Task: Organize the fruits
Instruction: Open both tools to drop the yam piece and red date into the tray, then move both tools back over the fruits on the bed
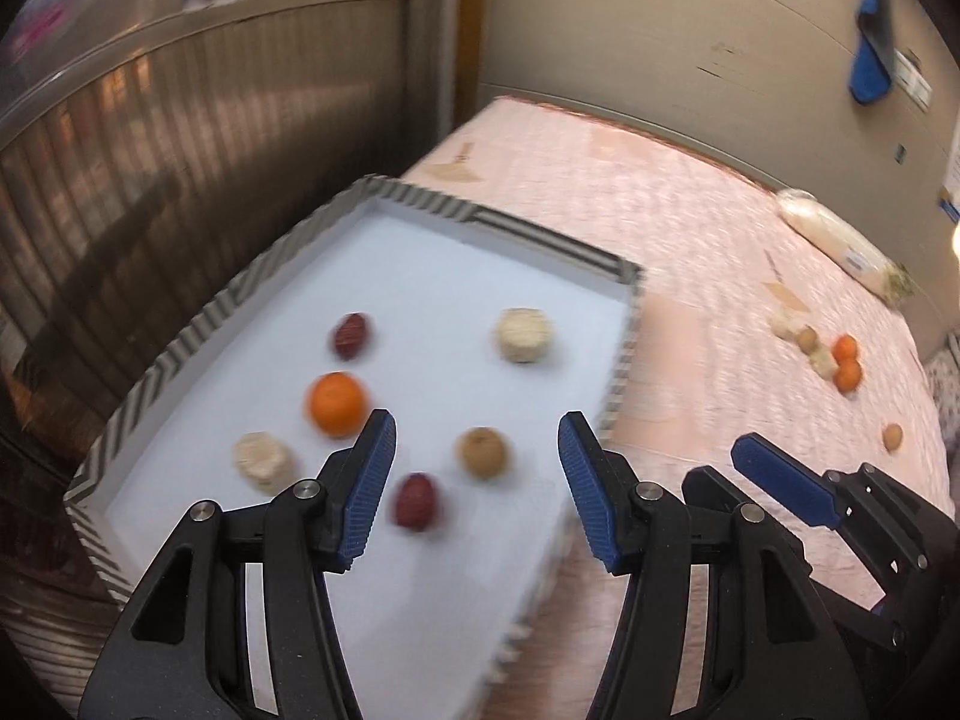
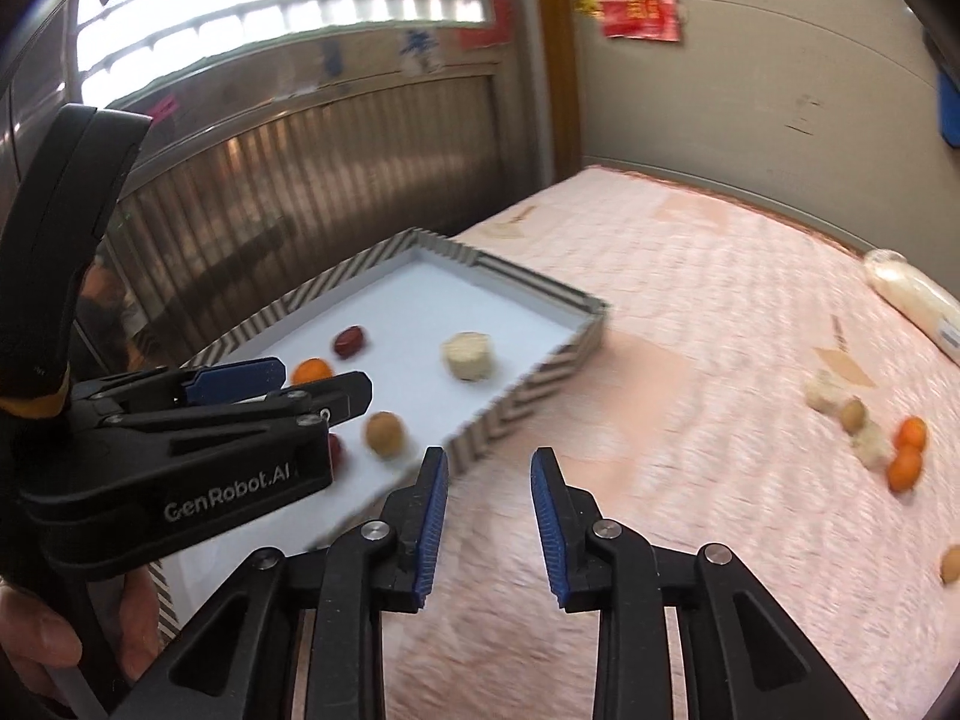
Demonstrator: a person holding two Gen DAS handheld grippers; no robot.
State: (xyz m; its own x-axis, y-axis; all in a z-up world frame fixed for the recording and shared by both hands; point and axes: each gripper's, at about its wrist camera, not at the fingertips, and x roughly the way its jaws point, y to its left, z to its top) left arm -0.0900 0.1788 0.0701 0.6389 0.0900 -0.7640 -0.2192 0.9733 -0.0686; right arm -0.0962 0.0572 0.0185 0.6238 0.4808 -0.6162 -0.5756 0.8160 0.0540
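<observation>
A white tray with a striped rim (image 1: 204,312) (image 2: 528,390) lies on a pink quilted bed. It holds an orange (image 1: 337,403), two red dates (image 1: 351,336) (image 1: 415,501), a brown round fruit (image 1: 482,451) (image 2: 384,433) and two pale chunky pieces (image 1: 522,336) (image 1: 262,461). My left gripper (image 1: 477,438) is open and empty above the tray's near part. My right gripper (image 2: 489,468) is open and empty over the quilt, just right of the tray. More fruit lies at the right: two oranges (image 2: 907,450) (image 1: 847,361), brown fruits (image 2: 852,414) and pale pieces (image 2: 825,390).
A single brown fruit (image 1: 893,437) (image 2: 951,564) lies apart near the bed's right side. A white wrapped roll (image 1: 840,246) (image 2: 918,300) lies by the far wall. A ribbed metal wall stands left of the tray (image 1: 180,150).
</observation>
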